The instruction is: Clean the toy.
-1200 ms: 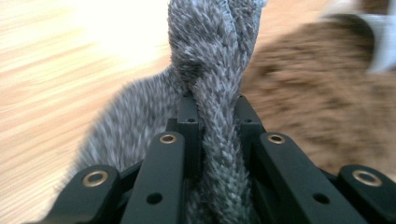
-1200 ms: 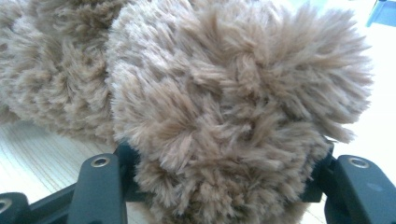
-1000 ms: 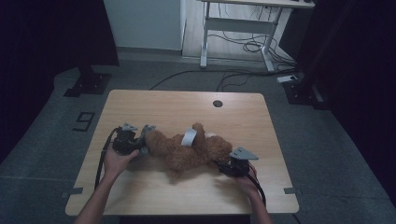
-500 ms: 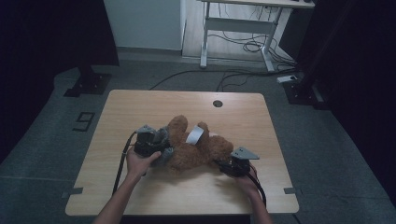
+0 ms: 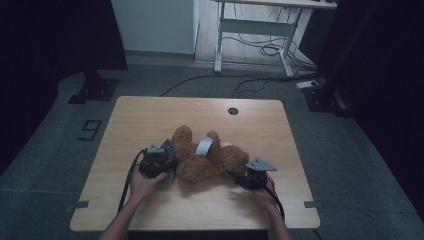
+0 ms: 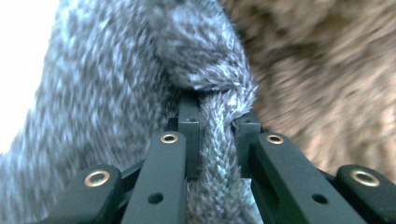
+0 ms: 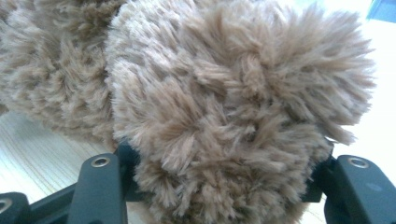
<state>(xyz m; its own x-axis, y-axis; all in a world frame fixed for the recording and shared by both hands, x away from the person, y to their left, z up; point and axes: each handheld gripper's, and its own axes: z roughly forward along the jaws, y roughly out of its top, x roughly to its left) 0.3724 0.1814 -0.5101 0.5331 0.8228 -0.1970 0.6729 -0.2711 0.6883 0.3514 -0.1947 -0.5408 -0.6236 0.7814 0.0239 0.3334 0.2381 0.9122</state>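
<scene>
- On the light wooden tabletop (image 5: pixel 150 120), toward its near edge, lies a brown, fluffy plush teddy bear (image 5: pixel 207 162), sprawled on its side. Everything below is placed relative to this bear.
- Across the bear's middle runs a grey knitted scarf (image 5: pixel 204 145), showing as a pale band from the high view.
- At the bear's left side, touching it, is the left gripper (image 5: pixel 167 160), a dark grey tool held in the person's left hand (image 5: pixel 142 182). A black cable (image 5: pixel 127 182) trails from it toward the near edge.
- From the left gripper view, its two black fingers (image 6: pixel 187 140) are clamped on a narrow fold of the grey knitted scarf (image 6: pixel 215 154); the bear's brown fur (image 6: pixel 322 70) lies just behind.
- At the bear's right side, touching it, is the right gripper (image 5: pixel 240 177), topped by a grey three-cornered plate (image 5: pixel 260 164), held in the person's right hand (image 5: pixel 262 197).
- From the right gripper view, its black fingers (image 7: pixel 100 186) sit wide apart on either side of a rounded, fluffy brown part of the bear (image 7: pixel 233 116), pressed against the fur. Which part of the bear this is cannot be told.
- Beyond the bear, near the far edge, the tabletop has a small round dark hole (image 5: pixel 232 110).
</scene>
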